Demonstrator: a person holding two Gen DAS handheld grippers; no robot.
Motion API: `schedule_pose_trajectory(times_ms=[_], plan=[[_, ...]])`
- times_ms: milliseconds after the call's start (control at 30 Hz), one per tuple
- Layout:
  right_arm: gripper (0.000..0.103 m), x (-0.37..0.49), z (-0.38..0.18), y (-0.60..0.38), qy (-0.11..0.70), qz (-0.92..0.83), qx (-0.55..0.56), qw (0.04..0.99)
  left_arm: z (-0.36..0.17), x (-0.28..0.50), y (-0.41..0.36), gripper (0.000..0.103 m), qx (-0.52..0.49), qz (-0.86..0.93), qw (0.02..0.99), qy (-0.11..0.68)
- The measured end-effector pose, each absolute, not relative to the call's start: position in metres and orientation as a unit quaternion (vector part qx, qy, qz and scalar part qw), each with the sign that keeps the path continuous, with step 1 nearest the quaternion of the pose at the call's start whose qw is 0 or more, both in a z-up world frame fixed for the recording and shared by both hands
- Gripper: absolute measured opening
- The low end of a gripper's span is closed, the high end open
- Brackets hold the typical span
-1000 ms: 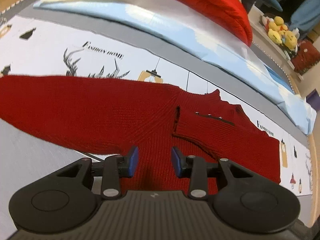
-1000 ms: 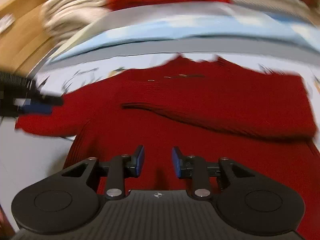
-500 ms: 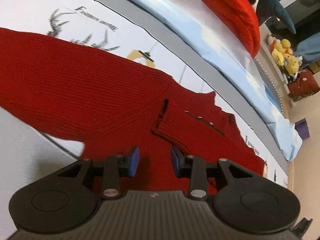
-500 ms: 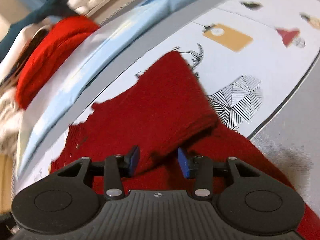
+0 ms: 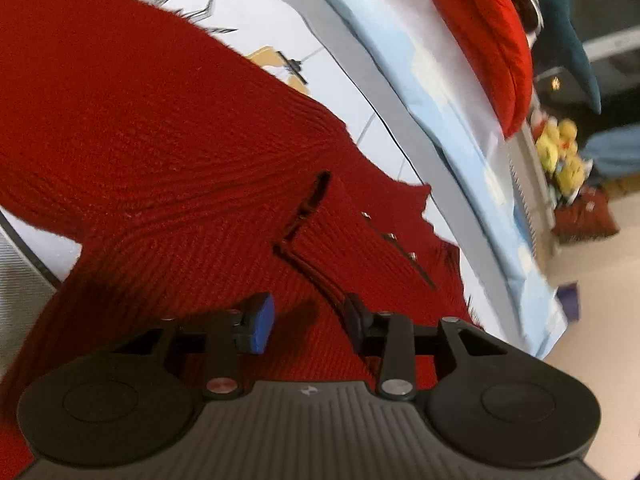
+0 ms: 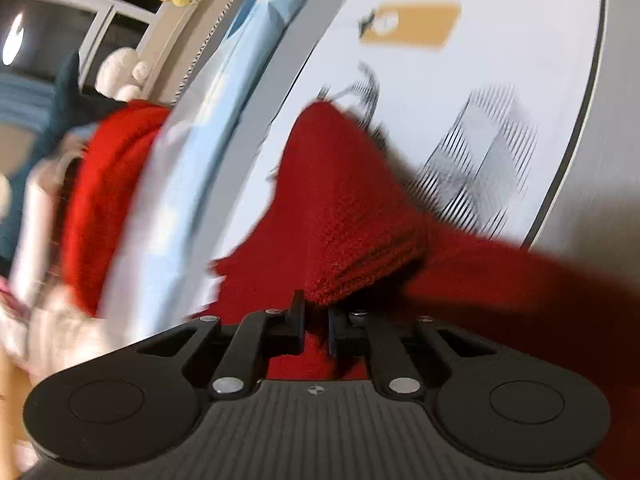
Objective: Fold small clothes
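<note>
A dark red knitted sweater [image 5: 160, 140] lies spread on the printed sheet, one sleeve stretching up to the left and small buttons [image 5: 390, 237] near the collar. My left gripper [image 5: 308, 316] hovers low over the sweater's body beside a folded-in edge. Its jaws are opening, and no cloth is pinched between the blue pads. In the right wrist view the same sweater [image 6: 340, 208] bulges up in a thick fold right ahead of my right gripper [image 6: 316, 316], whose jaws are shut on that fold's near edge.
The white printed sheet [image 5: 256, 12] has a grey border [image 6: 592, 160]. Behind it lie a light blue quilt [image 5: 440, 92] and a bright red cushion [image 5: 480, 20], also seen as the cushion [image 6: 108, 184]. Yellow plush toys [image 5: 560, 152] sit on a ledge at the far side.
My right gripper rolled, swung toward the sweater's side and closed on the fold of red knit. My left gripper sank closer to the sweater and tilted.
</note>
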State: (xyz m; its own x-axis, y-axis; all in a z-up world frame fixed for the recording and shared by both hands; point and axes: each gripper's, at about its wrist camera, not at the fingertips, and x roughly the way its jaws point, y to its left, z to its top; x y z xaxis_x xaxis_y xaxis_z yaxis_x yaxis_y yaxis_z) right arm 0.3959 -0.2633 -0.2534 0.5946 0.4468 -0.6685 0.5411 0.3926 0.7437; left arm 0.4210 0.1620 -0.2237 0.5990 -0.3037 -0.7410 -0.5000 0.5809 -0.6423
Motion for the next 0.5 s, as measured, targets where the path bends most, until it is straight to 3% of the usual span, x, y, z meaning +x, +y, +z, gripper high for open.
schedule_pose_trajectory(times_ms=[67,167,400,467,500], plan=[[0.01,0.398,-0.248,-0.269,0.461,-0.005,0.566,0.684,-0.231,0.42,0.17,0.041,-0.491,0.071,0.753,0.432],[0.011,0.404,-0.239,-0.272,0.512,-0.059,0.425,0.744,-0.23,0.424,0.173,0.042,-0.493,0.073,0.764,0.41],[0.017,0.407,-0.261,-0.285,0.507,-0.098,0.475,0.712,-0.23,0.437,0.164,0.04,-0.467,0.077,0.785,0.401],[0.017,0.409,-0.264,-0.283,0.511,-0.103,0.475,0.709,-0.225,0.444,0.154,0.033,-0.412,0.066,0.805,0.422],[0.017,0.41,-0.267,-0.282,0.512,-0.105,0.476,0.707,-0.221,0.443,0.15,0.013,-0.377,0.066,0.816,0.432]])
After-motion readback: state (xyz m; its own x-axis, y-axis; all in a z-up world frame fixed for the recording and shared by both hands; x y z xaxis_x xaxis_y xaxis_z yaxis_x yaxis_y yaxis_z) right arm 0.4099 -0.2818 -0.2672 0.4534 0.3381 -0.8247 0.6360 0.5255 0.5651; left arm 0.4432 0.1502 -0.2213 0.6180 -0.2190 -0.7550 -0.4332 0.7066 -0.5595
